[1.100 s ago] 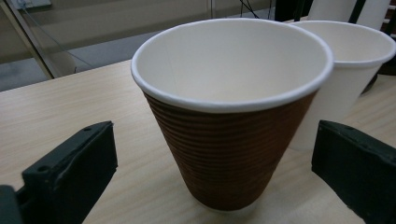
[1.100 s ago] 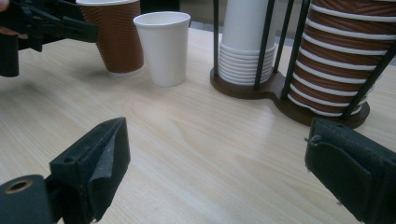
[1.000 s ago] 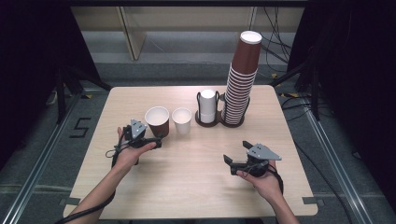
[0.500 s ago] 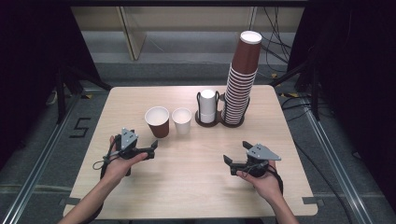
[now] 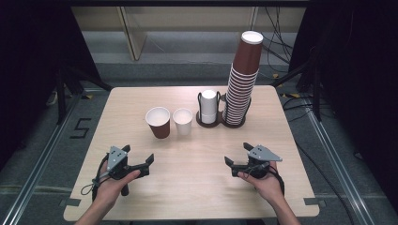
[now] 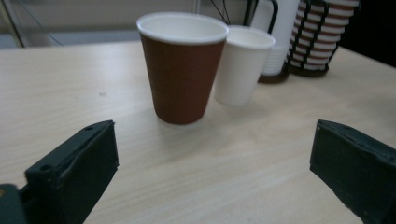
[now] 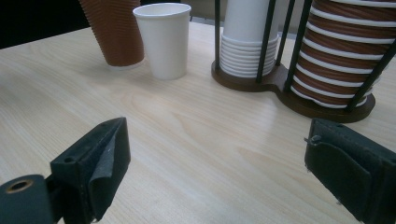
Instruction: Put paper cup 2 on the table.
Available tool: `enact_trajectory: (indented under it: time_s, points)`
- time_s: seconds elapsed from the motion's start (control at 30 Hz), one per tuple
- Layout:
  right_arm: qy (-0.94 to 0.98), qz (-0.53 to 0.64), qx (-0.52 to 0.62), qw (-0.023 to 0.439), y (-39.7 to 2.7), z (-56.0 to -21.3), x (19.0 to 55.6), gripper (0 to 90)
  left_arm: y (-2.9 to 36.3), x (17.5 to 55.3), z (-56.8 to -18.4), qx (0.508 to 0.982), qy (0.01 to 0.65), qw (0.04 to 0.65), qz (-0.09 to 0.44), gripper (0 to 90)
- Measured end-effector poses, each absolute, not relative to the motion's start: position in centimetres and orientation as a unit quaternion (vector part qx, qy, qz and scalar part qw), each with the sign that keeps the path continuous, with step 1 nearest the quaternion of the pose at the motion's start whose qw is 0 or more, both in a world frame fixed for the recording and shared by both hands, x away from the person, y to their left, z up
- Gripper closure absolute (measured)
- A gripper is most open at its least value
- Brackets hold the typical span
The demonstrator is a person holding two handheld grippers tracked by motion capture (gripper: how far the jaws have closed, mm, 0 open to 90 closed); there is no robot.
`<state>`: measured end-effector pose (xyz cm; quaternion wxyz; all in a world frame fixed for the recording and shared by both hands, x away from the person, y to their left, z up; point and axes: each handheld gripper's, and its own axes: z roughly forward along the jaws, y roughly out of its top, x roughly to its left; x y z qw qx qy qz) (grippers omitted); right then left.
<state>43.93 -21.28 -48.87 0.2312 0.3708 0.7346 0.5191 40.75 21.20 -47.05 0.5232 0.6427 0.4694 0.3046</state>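
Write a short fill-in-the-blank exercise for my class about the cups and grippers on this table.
1. The brown cup stands beside a loose ____ cup.
2. The tall stack in the holder is made of ____ cups.
3. The left gripper has its fingers ____ and holds nothing.
4. The right gripper hovers over the ____.

Missing words: white; brown; open; table

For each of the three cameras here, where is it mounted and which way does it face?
High view: above the person's side, facing forward and down on the table; both forearms, left gripper, right gripper.
Left gripper view: on that gripper, facing the brown cup between open jaws.
Right gripper view: on that gripper, facing the cup holder.
Shared: the white cup shows in both gripper views.
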Motion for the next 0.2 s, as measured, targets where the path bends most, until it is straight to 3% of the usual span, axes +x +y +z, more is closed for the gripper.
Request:
enact_trajectory:
  time_s: [0.1, 0.2]
  points:
    - [0.737, 0.514, 0.37, 0.238, -21.43, -48.94, 43.94, 7.9, 20.95, 40.23, -46.39, 0.621, 0.451, 0.545, 0.339, 5.0]
    - [0.729, 0.512, 0.385, 0.24, -21.41, -49.11, 43.98, 8.8, 20.67, 39.99, -46.38, 0.615, 0.448, 0.558, 0.332, 6.4]
